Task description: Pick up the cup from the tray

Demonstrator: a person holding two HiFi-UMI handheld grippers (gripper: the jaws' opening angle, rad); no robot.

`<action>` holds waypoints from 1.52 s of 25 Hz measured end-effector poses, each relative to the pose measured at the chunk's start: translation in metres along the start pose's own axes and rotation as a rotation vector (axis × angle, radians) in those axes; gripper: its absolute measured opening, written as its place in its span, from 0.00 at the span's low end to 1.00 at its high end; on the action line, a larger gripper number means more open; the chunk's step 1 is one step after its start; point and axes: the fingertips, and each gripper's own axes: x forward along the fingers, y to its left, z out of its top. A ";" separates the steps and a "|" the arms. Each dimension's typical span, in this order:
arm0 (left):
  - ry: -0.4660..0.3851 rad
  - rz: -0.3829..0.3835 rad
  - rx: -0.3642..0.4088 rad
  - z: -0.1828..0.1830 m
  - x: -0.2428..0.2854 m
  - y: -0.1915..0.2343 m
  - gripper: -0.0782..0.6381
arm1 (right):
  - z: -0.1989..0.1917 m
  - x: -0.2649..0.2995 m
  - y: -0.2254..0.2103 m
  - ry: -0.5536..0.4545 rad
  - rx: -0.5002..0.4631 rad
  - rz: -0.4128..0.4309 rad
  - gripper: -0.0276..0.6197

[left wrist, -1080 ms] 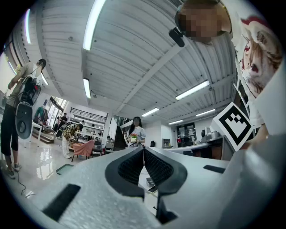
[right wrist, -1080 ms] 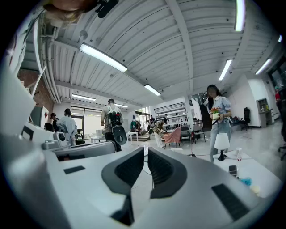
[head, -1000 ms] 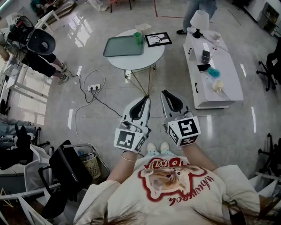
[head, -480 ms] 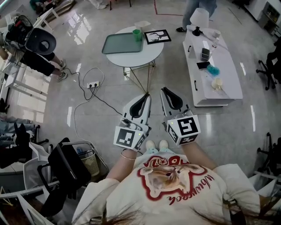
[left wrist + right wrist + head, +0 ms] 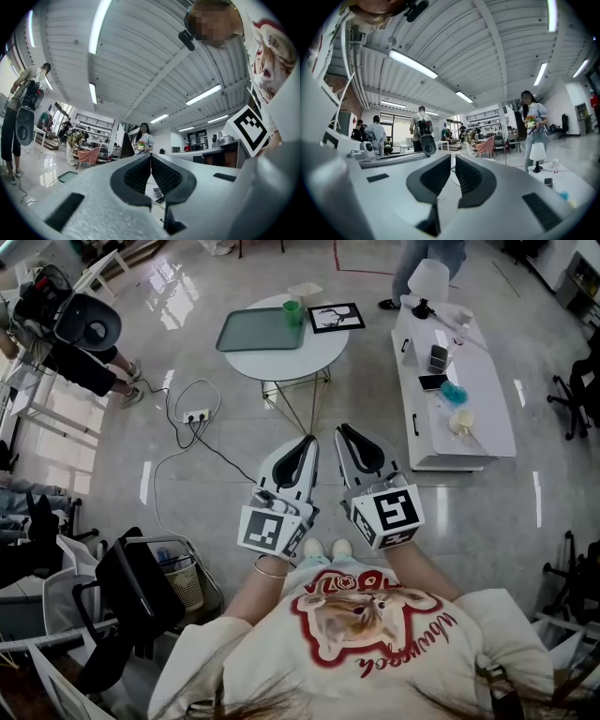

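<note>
Both tools are held out level, side by side over the floor in front of the person, well short of the round table [image 5: 298, 360]. The left tool [image 5: 308, 441] has its jaws pressed together with nothing between them, as the left gripper view [image 5: 151, 158] shows. The right tool [image 5: 343, 429] is also closed down to a thin slit and empty, per the right gripper view [image 5: 453, 159]. The green cup [image 5: 292, 312] stands upright at the far right corner of the teal tray [image 5: 253, 332] on the round table; I can't tell if it sits inside the rim. A framed picture [image 5: 337, 317] lies just right of the cup. A long white table [image 5: 469, 409] on the right carries a lamp [image 5: 428, 281] and small items. A power strip [image 5: 196, 415] and its cable lie on the floor to the left. Compared with a second ago, the round table, tray and cup sit slightly higher and further left in the head view. Both tools have shifted up a touch with them, so the gap to the table looks about the same. The jaws are closed as before and the cup is unmoved on the table.
</note>
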 end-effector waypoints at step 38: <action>-0.015 -0.003 0.034 -0.020 0.185 0.207 0.13 | 0.020 0.254 -0.105 -0.038 -0.011 -0.008 0.12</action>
